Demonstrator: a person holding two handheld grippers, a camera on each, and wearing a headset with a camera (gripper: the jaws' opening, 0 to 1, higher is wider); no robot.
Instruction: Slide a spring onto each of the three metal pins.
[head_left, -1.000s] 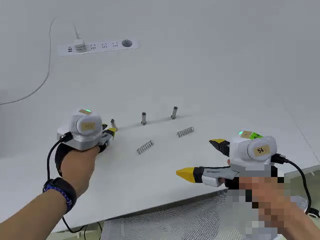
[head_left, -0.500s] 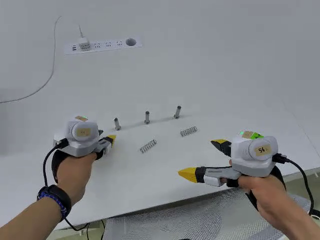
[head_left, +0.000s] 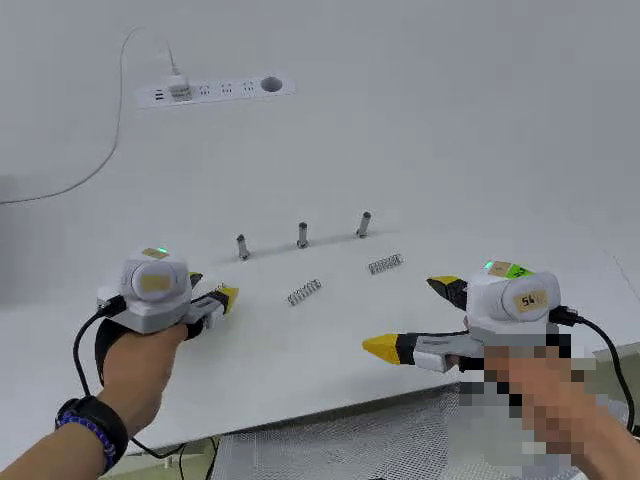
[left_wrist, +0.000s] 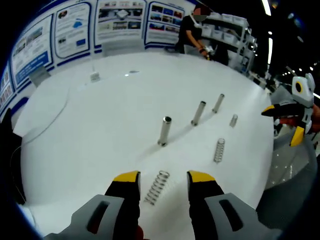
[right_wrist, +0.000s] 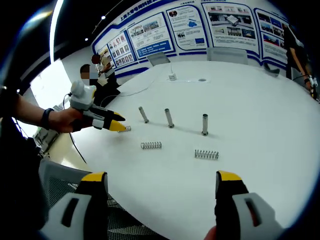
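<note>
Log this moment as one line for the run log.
pins: three, all bare | springs: three, lying on table | left gripper: open, one spring at tips | right gripper: open, empty

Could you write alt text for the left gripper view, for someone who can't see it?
A spring lies on the white table between the open, yellow-tipped jaws of the left gripper. Beyond it stand three bare metal pins in a row, with two more springs lying nearby. The right gripper is at the right edge.
</note>
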